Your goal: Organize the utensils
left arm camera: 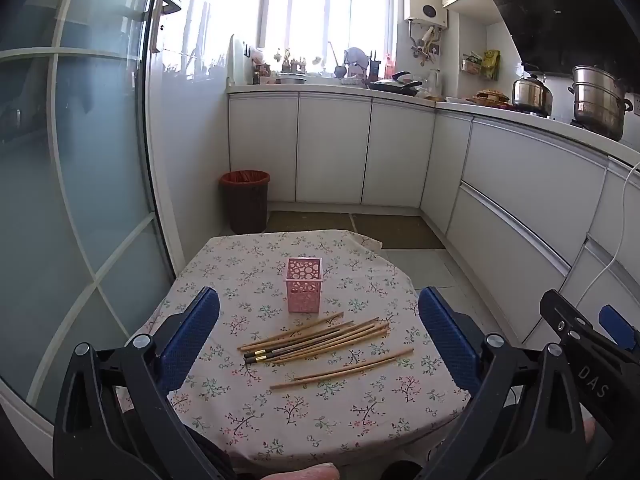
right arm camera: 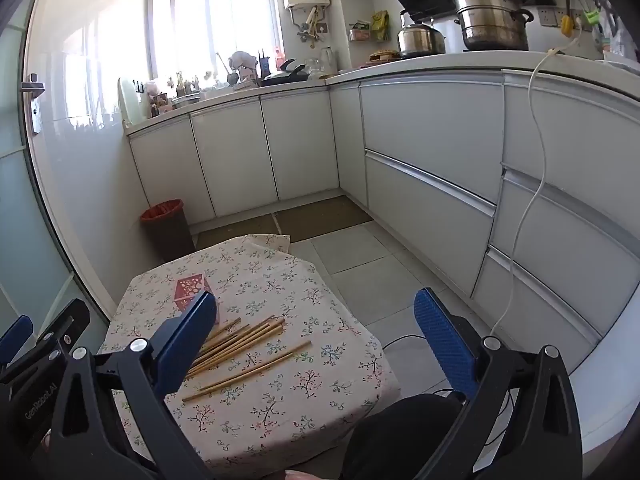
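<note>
Approach step: nothing is gripped yet. The left hand-held gripper (left arm camera: 319,322) and right hand-held gripper (right arm camera: 316,322) are hovering wide open, empty. The chopsticks (left arm camera: 316,338) are lying loose on the table (left arm camera: 280,436) just beside the pink holder (left arm camera: 303,285). Next move: lowering one gripper and closing across a single stick.

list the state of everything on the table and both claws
left claw: open, holding nothing
right claw: open, holding nothing
pink holder: upright, no chopsticks in it
chopstick pile: lying loose on the cloth in front of the holder
two separate chopsticks: lying flat, nearer the camera than the pile
tablecloth: spread over the table
</note>
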Action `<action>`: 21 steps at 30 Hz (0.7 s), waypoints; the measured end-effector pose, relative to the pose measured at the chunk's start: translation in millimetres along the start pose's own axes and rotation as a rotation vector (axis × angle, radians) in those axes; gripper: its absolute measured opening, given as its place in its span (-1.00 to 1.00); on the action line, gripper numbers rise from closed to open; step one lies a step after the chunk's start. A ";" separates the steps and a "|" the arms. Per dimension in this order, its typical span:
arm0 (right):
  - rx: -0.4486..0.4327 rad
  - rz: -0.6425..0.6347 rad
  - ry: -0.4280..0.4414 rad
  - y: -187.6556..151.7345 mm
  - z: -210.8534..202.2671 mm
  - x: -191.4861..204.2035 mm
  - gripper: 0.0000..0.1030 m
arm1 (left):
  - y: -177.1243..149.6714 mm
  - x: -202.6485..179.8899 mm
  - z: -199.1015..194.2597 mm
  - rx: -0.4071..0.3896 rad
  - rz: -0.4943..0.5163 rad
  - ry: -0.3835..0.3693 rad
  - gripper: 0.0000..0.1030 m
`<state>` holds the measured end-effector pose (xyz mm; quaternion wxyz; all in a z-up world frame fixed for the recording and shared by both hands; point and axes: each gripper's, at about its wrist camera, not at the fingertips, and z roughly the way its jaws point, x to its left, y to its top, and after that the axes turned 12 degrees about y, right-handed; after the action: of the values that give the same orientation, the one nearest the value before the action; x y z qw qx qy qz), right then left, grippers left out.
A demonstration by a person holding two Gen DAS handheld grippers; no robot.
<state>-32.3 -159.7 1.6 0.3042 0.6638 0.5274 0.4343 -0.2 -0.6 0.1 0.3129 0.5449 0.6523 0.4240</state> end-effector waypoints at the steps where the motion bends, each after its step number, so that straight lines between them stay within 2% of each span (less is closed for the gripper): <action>1: 0.002 -0.001 0.001 -0.6 0.8 0.7 0.87 | 0.1 0.2 0.0 0.002 -0.002 0.000 0.86; 21: 0.019 0.013 0.017 -2.0 0.6 -3.6 0.87 | -0.4 5.7 -1.0 0.011 -0.022 0.007 0.86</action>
<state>-32.8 -162.6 -1.2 0.2903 0.6664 0.5296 0.4372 -2.5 4.7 0.5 0.3124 0.5379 0.6617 0.4187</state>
